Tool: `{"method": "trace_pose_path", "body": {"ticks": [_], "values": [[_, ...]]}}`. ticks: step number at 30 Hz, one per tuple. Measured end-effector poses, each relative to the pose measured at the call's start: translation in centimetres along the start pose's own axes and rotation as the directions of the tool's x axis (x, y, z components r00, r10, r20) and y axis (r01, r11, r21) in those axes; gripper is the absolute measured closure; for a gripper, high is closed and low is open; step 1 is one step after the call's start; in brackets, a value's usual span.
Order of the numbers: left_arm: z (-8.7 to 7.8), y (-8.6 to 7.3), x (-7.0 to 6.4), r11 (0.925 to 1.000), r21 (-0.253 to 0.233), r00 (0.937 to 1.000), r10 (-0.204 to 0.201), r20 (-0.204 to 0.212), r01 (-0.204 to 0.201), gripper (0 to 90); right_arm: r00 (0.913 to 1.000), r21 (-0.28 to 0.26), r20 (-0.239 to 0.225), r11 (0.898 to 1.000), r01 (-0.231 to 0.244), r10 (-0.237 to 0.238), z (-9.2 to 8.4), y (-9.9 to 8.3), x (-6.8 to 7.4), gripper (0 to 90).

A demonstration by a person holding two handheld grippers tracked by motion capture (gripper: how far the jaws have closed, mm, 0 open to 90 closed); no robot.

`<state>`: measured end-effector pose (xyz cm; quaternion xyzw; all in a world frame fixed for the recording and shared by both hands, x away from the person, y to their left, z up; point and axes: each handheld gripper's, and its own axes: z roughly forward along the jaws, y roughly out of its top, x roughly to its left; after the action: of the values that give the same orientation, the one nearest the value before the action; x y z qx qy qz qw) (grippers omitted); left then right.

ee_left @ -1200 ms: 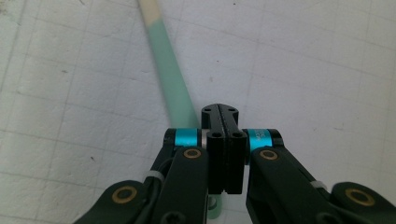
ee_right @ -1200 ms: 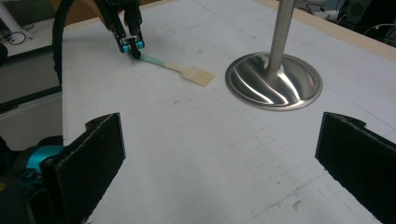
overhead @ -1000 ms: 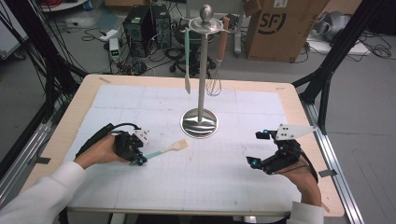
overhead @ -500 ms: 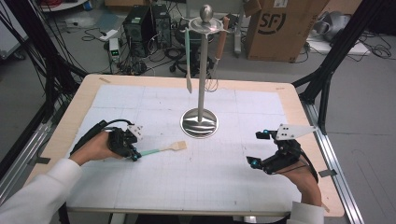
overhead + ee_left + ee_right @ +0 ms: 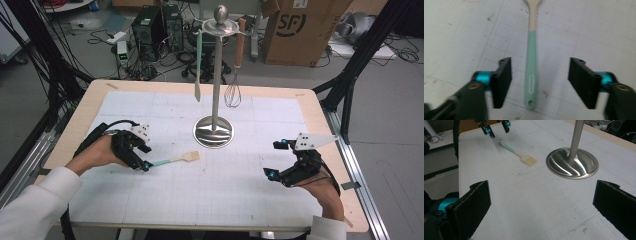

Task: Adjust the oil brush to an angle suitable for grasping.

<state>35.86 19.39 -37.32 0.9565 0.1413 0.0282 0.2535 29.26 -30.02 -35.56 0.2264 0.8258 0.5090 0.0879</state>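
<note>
A spatula [image 5: 177,159] with a mint-green handle and a beige slotted blade lies flat on the white mat, left of the stand's base. My left gripper [image 5: 144,157] hovers over the handle's end. Its jaws have just been opening and now stand open. In the left gripper view the handle [image 5: 532,57] lies on the mat between the pads [image 5: 503,75], touching neither. My right gripper [image 5: 275,159] rests at the right of the table, open with nothing between its jaws [image 5: 541,195]. The right gripper view shows the spatula [image 5: 517,153] and the left gripper [image 5: 496,128] farther off.
A steel utensil stand [image 5: 213,132] rises at mid-table, its round base [image 5: 572,162] close ahead of my right gripper. A mint-green utensil [image 5: 198,65] and a whisk [image 5: 232,92] hang from its top. A cardboard box [image 5: 300,30] and cables lie on the floor beyond.
The left gripper's jaws went from shut on the spatula's handle to open, letting it go. The left hand rose slightly. The spatula and the right hand stayed put.
</note>
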Motion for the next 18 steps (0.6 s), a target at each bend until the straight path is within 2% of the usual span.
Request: {"method": "trace_pose_path", "body": {"ticks": [5, 6, 8, 12, 18], "values": [[0.1, 0.4, -0.1, 0.9997, -0.024, 1.0, -0.005, -0.001, 0.005, 3.7, 1.0, -0.003, -0.001, 1.0, 0.002, -0.002, -0.1, 0.0, 0.0, 0.2], [0.2, 0.4, 0.0, 0.9996, -0.025, 0.9999, -0.013, -0.001, 0.013, 1.6, 1.0, -0.002, 0.0, 1.0, 0.003, -0.003, -0.1, 0.0, 0.0, 0.2], [0.2, 0.7, 0.1, 1.0, -0.006, 0.9994, 0.002, -0.033, -0.002, 1.6, 1.0, -0.002, -0.003, 1.0, 0.001, -0.001, -0.1, 0.1, 0.0, 0.2], [0.3, 1.1, 0.3, 0.9998, 0.019, 0.9994, 0.003, -0.034, -0.003, 1.6, 1.0, -0.006, -0.005, 1.0, 0.004, -0.004, -0.1, 0.1, 0.1, 0.2], [1.5, 1.3, 0.6, 0.9978, 0.066, 0.9992, 0.009, -0.038, -0.006, 2.0, 1.0, -0.007, -0.004, 1.0, 0.005, -0.005, -0.1, 0.1, 0.1, 0.2]]}}
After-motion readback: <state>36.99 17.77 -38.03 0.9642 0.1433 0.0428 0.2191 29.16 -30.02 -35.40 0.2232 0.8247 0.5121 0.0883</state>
